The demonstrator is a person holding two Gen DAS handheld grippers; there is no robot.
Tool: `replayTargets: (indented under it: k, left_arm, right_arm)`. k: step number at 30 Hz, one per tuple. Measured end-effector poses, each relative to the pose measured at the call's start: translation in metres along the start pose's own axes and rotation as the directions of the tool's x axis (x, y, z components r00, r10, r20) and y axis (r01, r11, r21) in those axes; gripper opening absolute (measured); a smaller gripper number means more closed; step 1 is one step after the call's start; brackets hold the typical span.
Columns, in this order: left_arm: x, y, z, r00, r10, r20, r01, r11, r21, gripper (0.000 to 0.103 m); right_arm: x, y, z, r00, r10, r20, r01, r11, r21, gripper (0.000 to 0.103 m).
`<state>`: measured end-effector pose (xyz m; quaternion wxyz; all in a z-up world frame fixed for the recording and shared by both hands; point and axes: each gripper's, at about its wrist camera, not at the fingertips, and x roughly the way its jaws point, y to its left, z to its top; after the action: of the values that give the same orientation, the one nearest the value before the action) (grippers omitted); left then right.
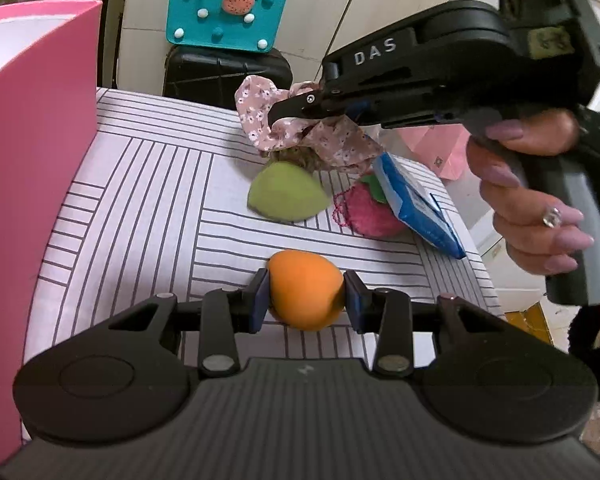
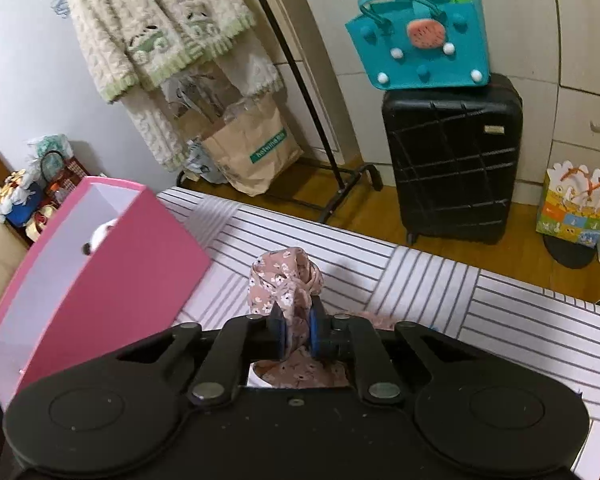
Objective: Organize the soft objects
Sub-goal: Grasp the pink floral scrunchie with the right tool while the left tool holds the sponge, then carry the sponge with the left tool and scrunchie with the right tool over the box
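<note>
An orange soft toy (image 1: 305, 295) is being pinched between the pads of the left gripper (image 1: 305, 300), low over the striped cloth (image 1: 140, 200). A floral fabric piece (image 2: 284, 292) is being gripped by the right gripper (image 2: 296, 330), whose jaws are pressed together on it, and it is being held above the cloth. Below it, a green soft toy (image 1: 286, 196) and a pink knitted toy (image 1: 366, 210) are lying close together, with a blue packet (image 1: 416, 204) leaning on the pink one. A pink box (image 2: 100, 280) is standing open at the left side.
</note>
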<state>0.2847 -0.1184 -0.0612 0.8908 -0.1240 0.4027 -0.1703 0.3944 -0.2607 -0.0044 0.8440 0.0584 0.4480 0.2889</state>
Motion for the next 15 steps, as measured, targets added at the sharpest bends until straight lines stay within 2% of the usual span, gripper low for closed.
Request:
replayTargets:
  k: [8, 15]
  left_arm:
    - [-0.013, 0.002, 0.002, 1.000, -0.021, -0.007, 0.021, 1.000, -0.007, 0.038]
    - [-0.037, 0.003, -0.003, 1.000, -0.015, -0.003, 0.015, 1.000, 0.002, 0.038]
  right_arm:
    - [-0.024, 0.023, -0.010, 0.999, 0.025, 0.030, -0.023, 0.998, -0.051, 0.014]
    - [-0.053, 0.044, -0.019, 0.996, 0.011, 0.084, -0.002, 0.995, -0.098, 0.014]
